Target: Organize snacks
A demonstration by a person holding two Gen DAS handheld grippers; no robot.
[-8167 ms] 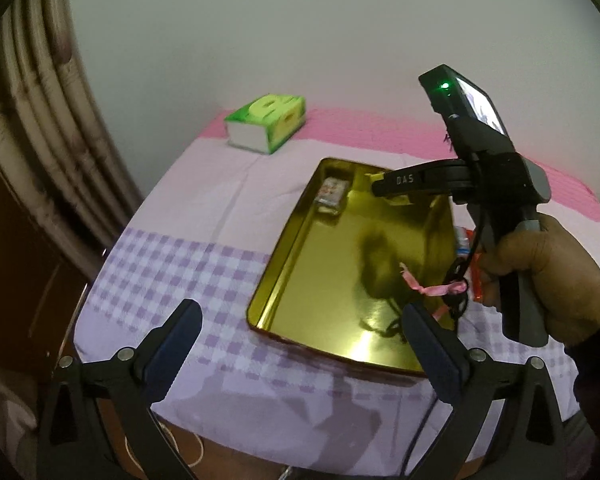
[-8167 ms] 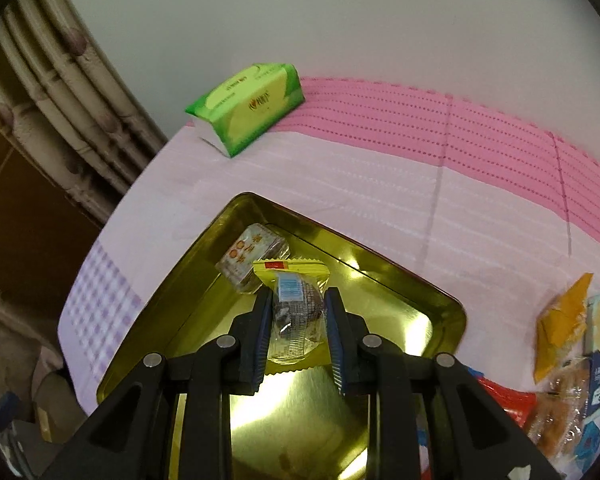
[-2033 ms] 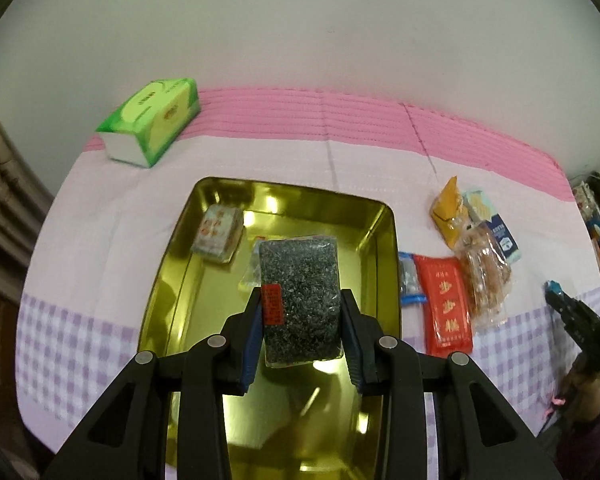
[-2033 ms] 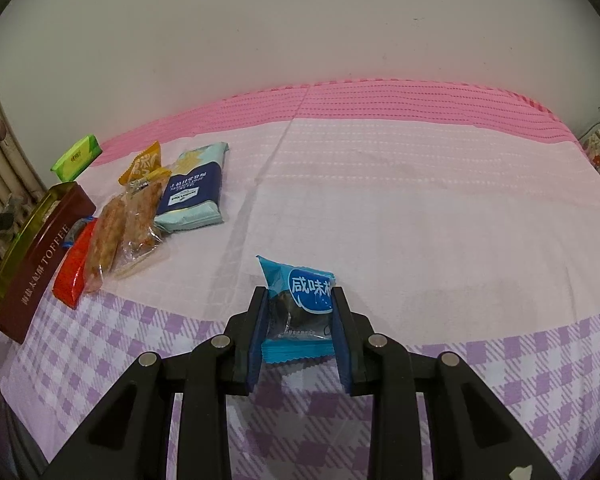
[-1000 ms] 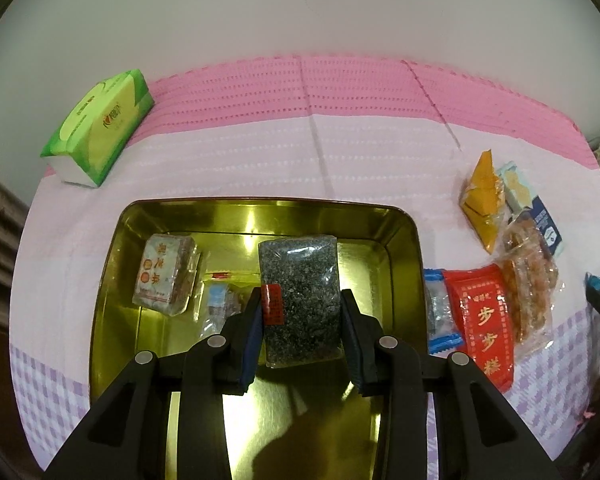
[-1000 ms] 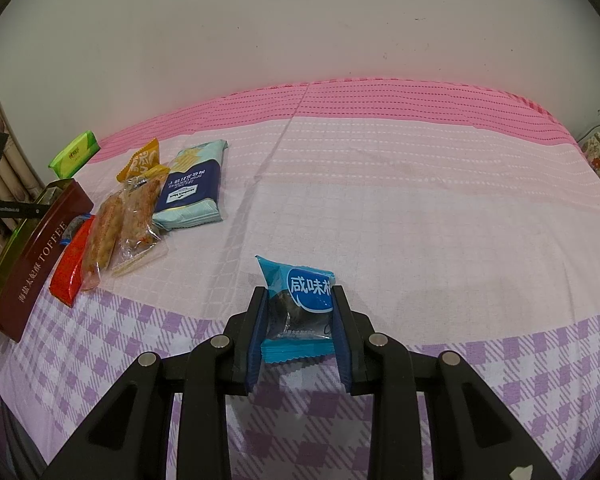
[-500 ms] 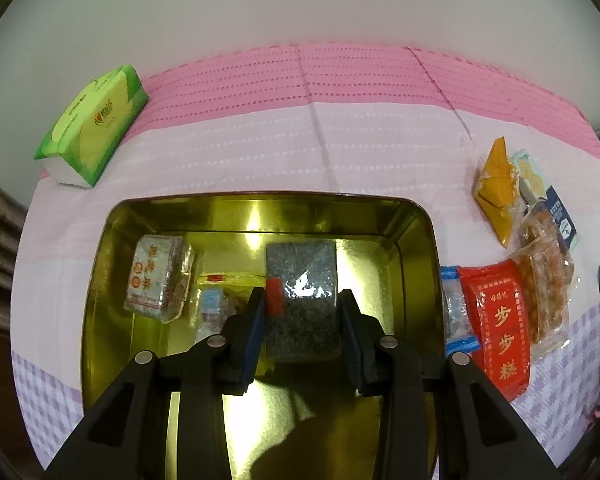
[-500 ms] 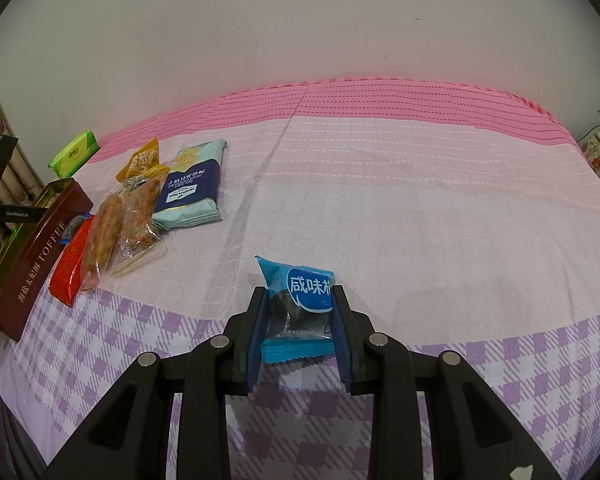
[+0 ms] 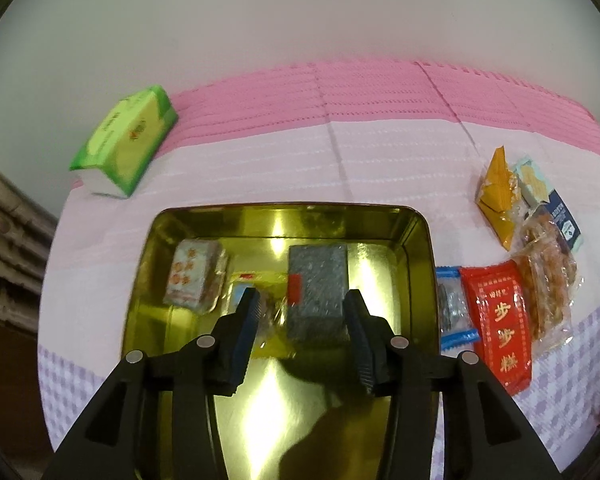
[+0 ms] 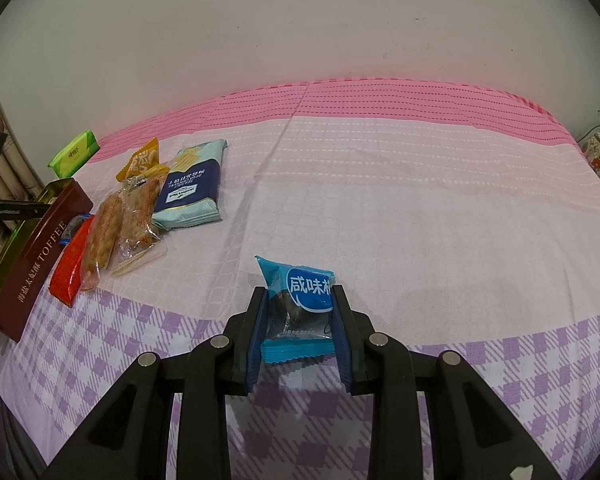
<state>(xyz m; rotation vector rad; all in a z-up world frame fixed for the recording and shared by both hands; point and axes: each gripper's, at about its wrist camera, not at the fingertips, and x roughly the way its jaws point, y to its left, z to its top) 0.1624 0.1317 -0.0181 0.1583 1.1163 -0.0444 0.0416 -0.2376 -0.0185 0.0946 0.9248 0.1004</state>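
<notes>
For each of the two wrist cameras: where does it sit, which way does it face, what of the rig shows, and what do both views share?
Left wrist: sits on the left gripper, looks steeply down into the gold tin; its jaws have just been opening, the dark grey packet lying loose between them.
Right wrist: sits on the right gripper, looks down across the tablecloth toward the wall; jaws shut on the blue snack packet.
Shared: the tin, green tissue pack, red packet and the other unsorted snacks beside it.

Dim warm indoor light, hot glare on the gold tin (image 9: 416,240), slight motion blur, dark fisheye corners.
</notes>
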